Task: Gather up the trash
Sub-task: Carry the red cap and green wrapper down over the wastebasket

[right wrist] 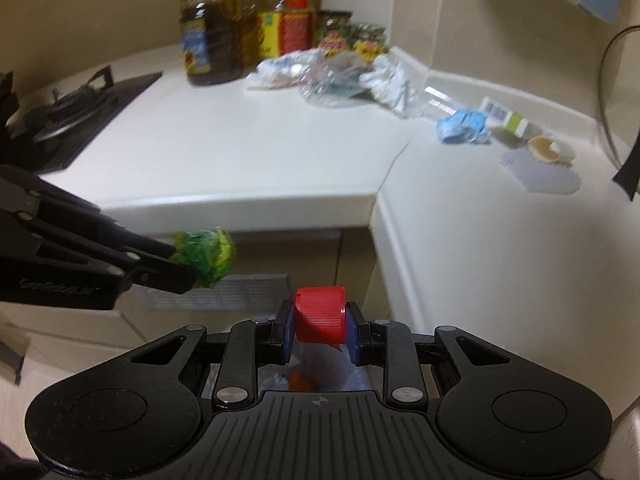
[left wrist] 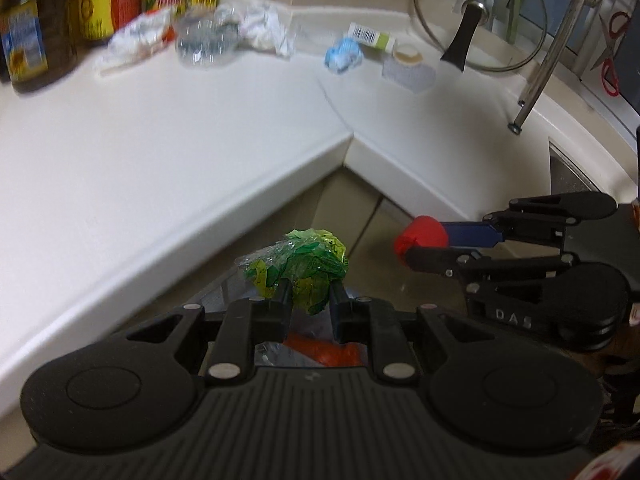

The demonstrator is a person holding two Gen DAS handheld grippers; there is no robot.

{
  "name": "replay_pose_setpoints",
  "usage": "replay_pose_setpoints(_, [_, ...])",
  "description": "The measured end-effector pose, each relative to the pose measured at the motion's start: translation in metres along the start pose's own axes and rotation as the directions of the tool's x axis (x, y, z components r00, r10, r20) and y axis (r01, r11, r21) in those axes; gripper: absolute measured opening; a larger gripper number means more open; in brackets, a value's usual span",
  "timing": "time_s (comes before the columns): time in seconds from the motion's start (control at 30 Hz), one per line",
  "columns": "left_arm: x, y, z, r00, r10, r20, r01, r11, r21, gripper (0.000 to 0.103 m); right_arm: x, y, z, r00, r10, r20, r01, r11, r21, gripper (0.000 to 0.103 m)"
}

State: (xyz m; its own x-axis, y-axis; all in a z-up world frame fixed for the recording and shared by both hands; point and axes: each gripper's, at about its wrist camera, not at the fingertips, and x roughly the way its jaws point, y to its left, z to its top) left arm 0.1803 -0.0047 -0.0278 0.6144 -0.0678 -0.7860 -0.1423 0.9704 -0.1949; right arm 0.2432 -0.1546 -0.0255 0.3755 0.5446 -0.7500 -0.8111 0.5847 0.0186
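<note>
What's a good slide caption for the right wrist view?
Right gripper clamps a red bottle cap while the left gripper holds a crumpled green wrapper, both off the littered white countertop.

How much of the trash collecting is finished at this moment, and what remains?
Done: some orange and clear trash already lies below the grippers. In hand: the left gripper holds a crumpled green wrapper; the right gripper holds a red bottle cap. Left on the counter: white wrappers, clear plastic, blue wad, small box, eggshell.
</note>
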Motion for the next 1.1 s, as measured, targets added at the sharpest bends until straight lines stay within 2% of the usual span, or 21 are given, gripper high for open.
replay_pose_setpoints(0.17, [0.015,-0.001,-0.012,0.999,-0.008,-0.054,0.007,1.0,-0.019,0.017,0.012,0.006,-0.016,0.999,0.02,-0.048,-0.021,1.0,-0.02,0.026])
replay_pose_setpoints(0.53, [0.038,0.003,-0.027,0.993,-0.005,-0.119,0.0,0.999,-0.046,0.017,0.037,0.009,-0.041,0.989,0.035,-0.144,-0.042,0.998,-0.048,0.026])
replay_pose_setpoints(1.1, [0.067,0.014,-0.043,0.981,0.005,-0.195,-0.02,0.997,-0.077,0.017,0.074,0.015,-0.062,0.973,0.037,-0.229,-0.062,0.993,-0.102,0.026])
